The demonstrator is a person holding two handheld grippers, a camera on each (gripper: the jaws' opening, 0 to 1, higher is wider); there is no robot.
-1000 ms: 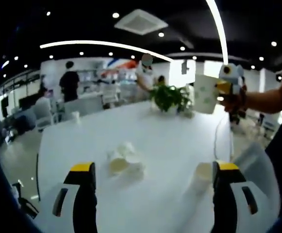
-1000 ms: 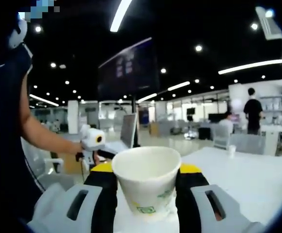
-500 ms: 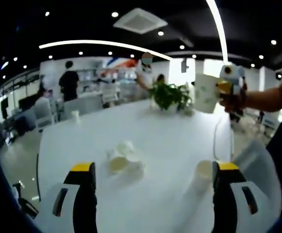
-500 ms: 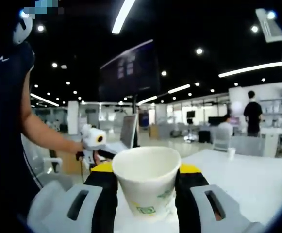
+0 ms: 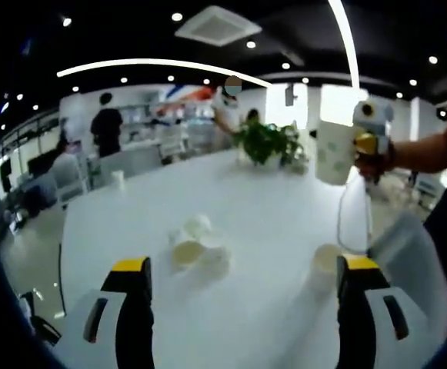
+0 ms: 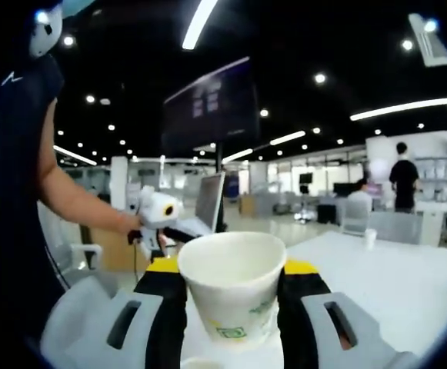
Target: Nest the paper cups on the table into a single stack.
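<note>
Jaws of the right gripper (image 6: pixel 232 288) are clamped on a white paper cup with green print (image 6: pixel 233 288), held upright in the air above the white table (image 5: pixel 285 207); the left gripper (image 5: pixel 242 307) has its jaws spread wide with nothing between them, low over the tabletop. A cluster of toppled white paper cups (image 5: pixel 194 244) lies ahead, another upright paper cup (image 5: pixel 327 260) beside the right-hand jaw, a potted green plant (image 5: pixel 265 144) farther back

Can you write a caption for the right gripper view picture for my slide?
The right hand-held gripper holds a paper cup upright.
</note>
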